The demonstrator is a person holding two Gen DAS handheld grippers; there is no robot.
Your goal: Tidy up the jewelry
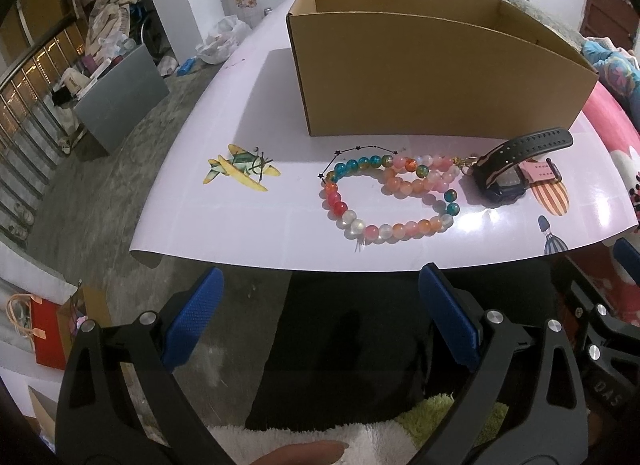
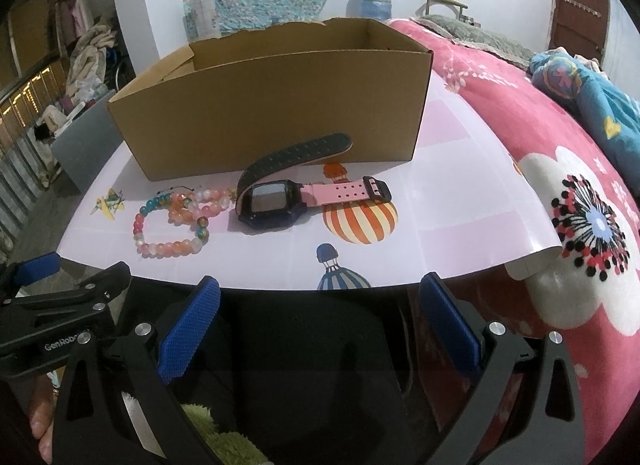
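A multicolour bead bracelet (image 1: pixel 352 221) lies on the pale pink table mat (image 1: pixel 248 217), with a smaller pink-orange bead loop (image 1: pixel 416 181) and a thin black star chain (image 1: pixel 360 151) beside it. A black and pink watch (image 1: pixel 512 175) lies to their right. An open cardboard box (image 1: pixel 420 77) stands behind them. The right wrist view shows the bracelet (image 2: pixel 168 245), the watch (image 2: pixel 280 201) and the box (image 2: pixel 272 113). My left gripper (image 1: pixel 320 305) is open and empty, short of the mat's front edge. My right gripper (image 2: pixel 320 309) is open and empty, also short of the edge.
A pink flowered blanket (image 2: pixel 560 169) covers the bed to the right of the mat. A grey box (image 1: pixel 120 101) and clutter stand on the concrete floor to the left. A red bag (image 1: pixel 48 337) sits low left. Printed pictures of a plane (image 1: pixel 240 173) and balloons (image 2: pixel 360 221) are on the mat.
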